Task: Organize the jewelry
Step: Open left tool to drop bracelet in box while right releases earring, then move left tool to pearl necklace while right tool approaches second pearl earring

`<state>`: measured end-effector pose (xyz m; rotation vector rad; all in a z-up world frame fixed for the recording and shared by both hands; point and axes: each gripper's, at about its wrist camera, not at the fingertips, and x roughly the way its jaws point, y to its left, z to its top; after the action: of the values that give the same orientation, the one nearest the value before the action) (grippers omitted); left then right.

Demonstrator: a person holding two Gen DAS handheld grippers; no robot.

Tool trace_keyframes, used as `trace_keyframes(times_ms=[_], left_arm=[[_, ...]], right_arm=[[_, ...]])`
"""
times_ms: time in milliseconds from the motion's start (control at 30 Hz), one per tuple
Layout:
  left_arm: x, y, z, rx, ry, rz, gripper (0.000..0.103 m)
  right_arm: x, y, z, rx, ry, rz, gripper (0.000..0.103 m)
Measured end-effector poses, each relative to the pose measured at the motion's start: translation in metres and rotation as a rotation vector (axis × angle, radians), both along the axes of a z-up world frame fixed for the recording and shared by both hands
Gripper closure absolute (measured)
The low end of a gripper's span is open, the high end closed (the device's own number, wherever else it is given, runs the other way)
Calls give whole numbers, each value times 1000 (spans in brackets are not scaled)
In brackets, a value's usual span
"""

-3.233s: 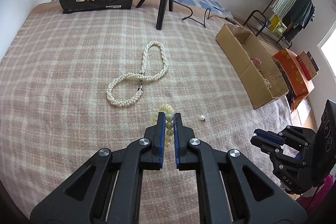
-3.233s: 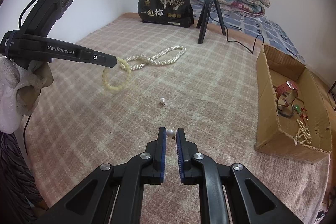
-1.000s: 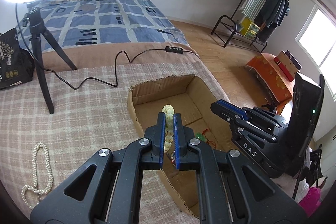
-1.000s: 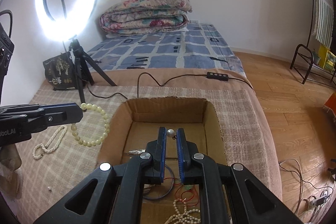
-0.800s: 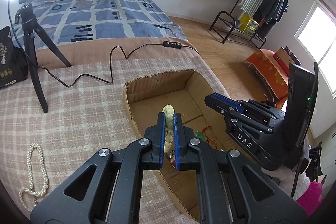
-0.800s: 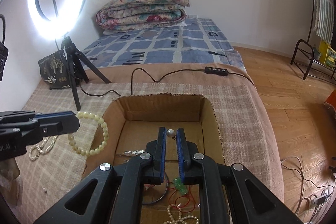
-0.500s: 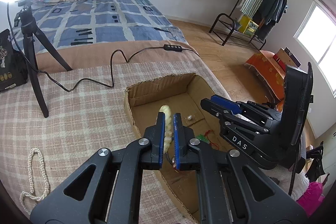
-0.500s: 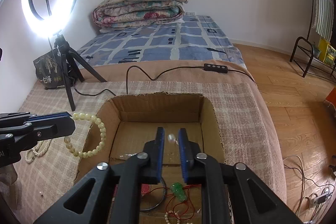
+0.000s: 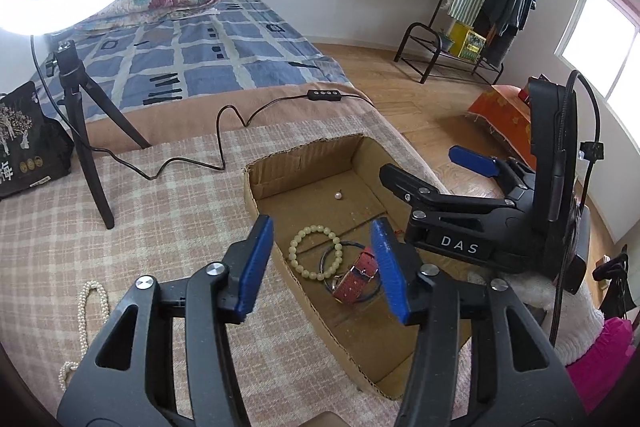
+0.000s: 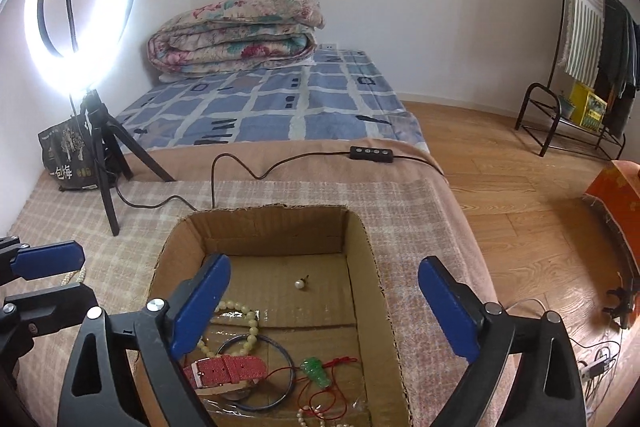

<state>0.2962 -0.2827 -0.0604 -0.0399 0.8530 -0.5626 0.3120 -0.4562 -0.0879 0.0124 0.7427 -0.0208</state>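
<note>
Your left gripper (image 9: pixel 324 263) and right gripper (image 10: pixel 324 307) both gape empty over the cardboard box (image 10: pixel 360 239) on the plaid blanket (image 9: pixel 60 227), where the bead bracelet (image 9: pixel 316 251) and pearl (image 10: pixel 299 283) lie, ring light (image 10: pixel 80 7) far left.

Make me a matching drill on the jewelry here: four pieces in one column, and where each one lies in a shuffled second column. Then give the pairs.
Pieces
1. pale green bead bracelet
2. single pearl earring
3. white pearl necklace
4. green jade pendant

Places
A. on the checked blanket, outside the cardboard box
B. alone on the box floor near the far wall
C. in the box, on a red cord
D. in the box, overlapping the thin dark bangle beside the red watch strap

Pairs: 1-D, 2-B, 3-A, 4-C
</note>
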Motion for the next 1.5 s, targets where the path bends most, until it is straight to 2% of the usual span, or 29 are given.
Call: trace_keyframes(times_ms=[33, 567, 700, 867, 1033, 1267, 1500], left_arm=[[-2, 1, 2, 1, -6, 3, 40], [-49, 42, 48, 7, -84, 46, 38], [-63, 61, 59, 1, -98, 70, 30], [-77, 85, 71, -2, -109, 98, 29], [-90, 118, 83, 6, -133, 120, 26], [-105, 176, 88, -17, -143, 193, 25], [-110, 222, 73, -14, -149, 240, 25]], right_arm=[[-1, 0, 2, -5, -1, -7, 0], [-46, 12, 52, -19, -63, -31, 0], [-61, 21, 62, -20, -73, -23, 0], [-81, 33, 72, -42, -82, -6, 0], [-102, 46, 87, -16, -109, 8, 0], [-131, 81, 96, -32, -136, 60, 0], [-163, 123, 86, -31, -142, 181, 0]])
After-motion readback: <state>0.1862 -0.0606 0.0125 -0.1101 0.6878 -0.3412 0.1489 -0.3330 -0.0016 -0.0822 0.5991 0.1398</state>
